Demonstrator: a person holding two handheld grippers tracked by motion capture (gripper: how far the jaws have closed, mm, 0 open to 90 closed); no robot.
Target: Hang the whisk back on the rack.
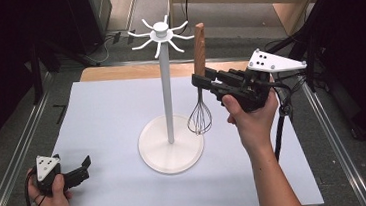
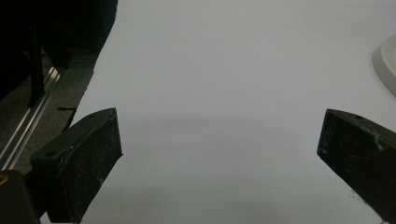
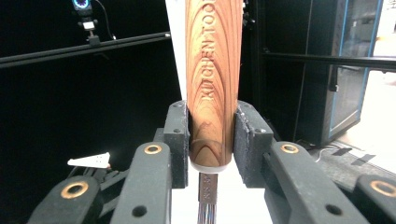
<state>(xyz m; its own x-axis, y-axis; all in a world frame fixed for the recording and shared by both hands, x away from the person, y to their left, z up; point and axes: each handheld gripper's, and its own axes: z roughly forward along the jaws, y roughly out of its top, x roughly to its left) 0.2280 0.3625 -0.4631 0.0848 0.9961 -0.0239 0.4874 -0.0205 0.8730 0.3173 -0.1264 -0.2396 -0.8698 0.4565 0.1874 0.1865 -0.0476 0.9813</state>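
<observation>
white tabletop [image 1: 104, 140], right gripper [image 1: 204, 79] jaws clamped on whisk [image 1: 200, 76] handle

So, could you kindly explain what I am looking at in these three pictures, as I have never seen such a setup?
A person sits at a table covered by a white sheet and holds a two-jaw tool in each hand. One camera looks down from above; one more rides on each tool. The right tool is shut on the wooden handle of a whisk, held upright with its wires down, beside a white hook stand. The left tool rests open near the sheet's corner, with nothing between its jaws.
</observation>
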